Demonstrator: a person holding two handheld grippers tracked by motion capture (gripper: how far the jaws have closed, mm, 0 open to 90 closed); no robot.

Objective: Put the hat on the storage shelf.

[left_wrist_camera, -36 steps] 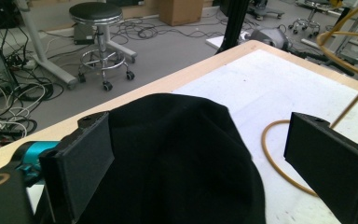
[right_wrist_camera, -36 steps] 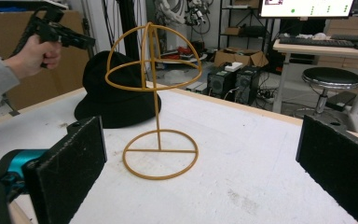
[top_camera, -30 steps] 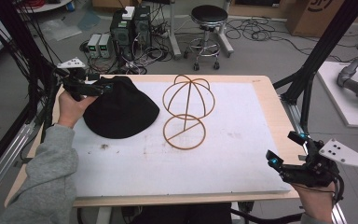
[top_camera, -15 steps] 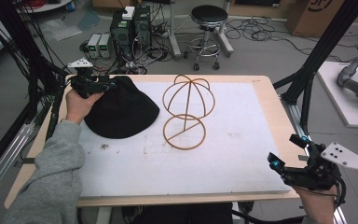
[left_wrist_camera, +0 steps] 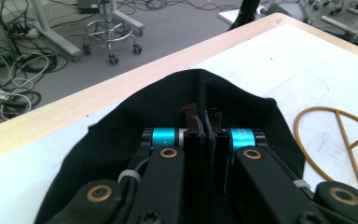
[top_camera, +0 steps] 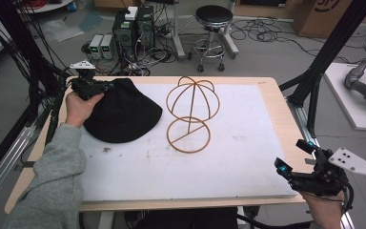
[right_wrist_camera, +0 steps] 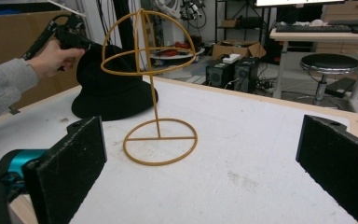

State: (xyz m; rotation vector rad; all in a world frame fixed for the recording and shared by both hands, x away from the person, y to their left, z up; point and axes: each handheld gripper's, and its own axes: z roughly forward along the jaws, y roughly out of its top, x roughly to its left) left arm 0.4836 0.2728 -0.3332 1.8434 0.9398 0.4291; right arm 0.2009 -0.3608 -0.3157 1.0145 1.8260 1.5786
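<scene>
Left gripper (top_camera: 106,86) closed on the black hat's (top_camera: 121,114) far edge, hat just left of the wire stand (top_camera: 190,114), right gripper (top_camera: 293,160) well apart, near-right of stand, off the bench (top_camera: 271,102)

A black hat (top_camera: 121,112) of soft fabric is seen lying on the left part of the white table top, its crown humped up and its brim spread flat toward the near side. A fold of its far edge is pinched between the closed jaws of the left gripper (left_wrist_camera: 205,122), the cloth being drawn up around them. Just to the right, a gold wire hat stand (top_camera: 190,112) is set upright on its ring base, close beside the hat.
</scene>
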